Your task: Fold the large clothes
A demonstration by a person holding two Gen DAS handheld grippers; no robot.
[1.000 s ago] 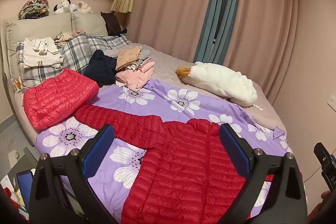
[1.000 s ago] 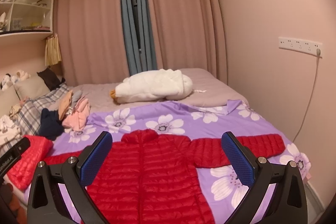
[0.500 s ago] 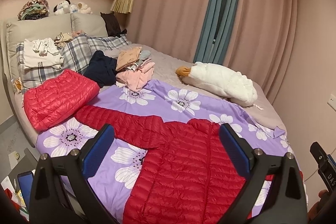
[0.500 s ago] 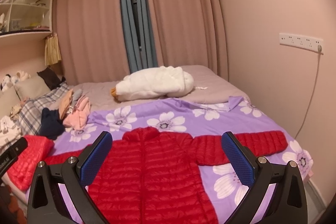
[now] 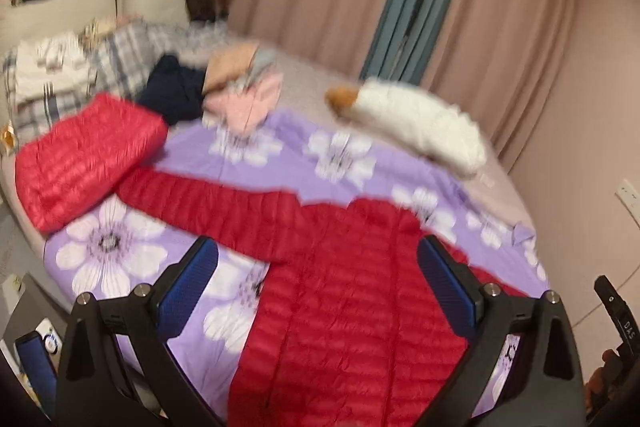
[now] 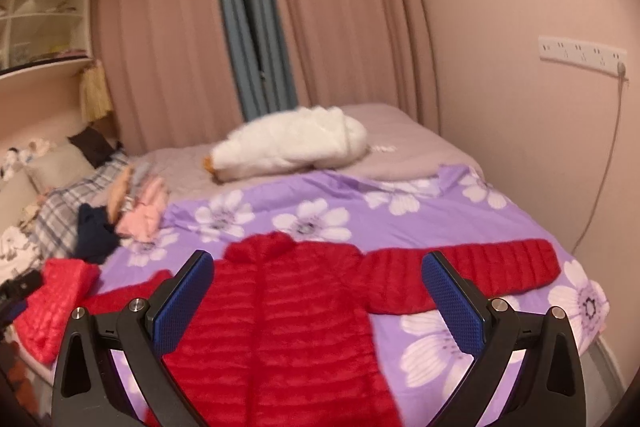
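1. Both wrist views have shifted since half a second ago: the left view now shows more of the bed's left edge, and motion blur has come into both, heavier in the left one.
2. Left gripper [image 5: 318, 291]: jaws spread wide, nothing between the blue pads [image 5: 188, 291]. It hangs above the red down jacket [image 5: 340, 307] without touching it.
3. Right gripper [image 6: 318, 303]: jaws likewise wide apart and holding nothing, poised over the same jacket [image 6: 280, 327].
4. Jacket position: spread flat, front up, on the purple floral quilt [image 6: 400, 211], collar toward the curtains, both sleeves stretched sideways. The hem is cut off by the lower frame edge in both views, and the gripper bodies cover parts of its lower sides.
5. A second red down jacket [image 5: 84, 159], folded, lies near the bed's left edge, just beside the tip of the spread jacket's sleeve; contact cannot be determined through the blur.
6. A white plush goose [image 6: 292, 143] lies beyond the quilt on the grey bedsheet [image 6: 400, 135].
7. A clothes pile [image 5: 240, 91] of pink, tan and navy items sits by the plaid pillows [image 5: 124, 63]; individual garments are not distinguishable.
8. The right gripper's edge [image 5: 618, 323] shows at the left view's lower right corner, mostly cut off.
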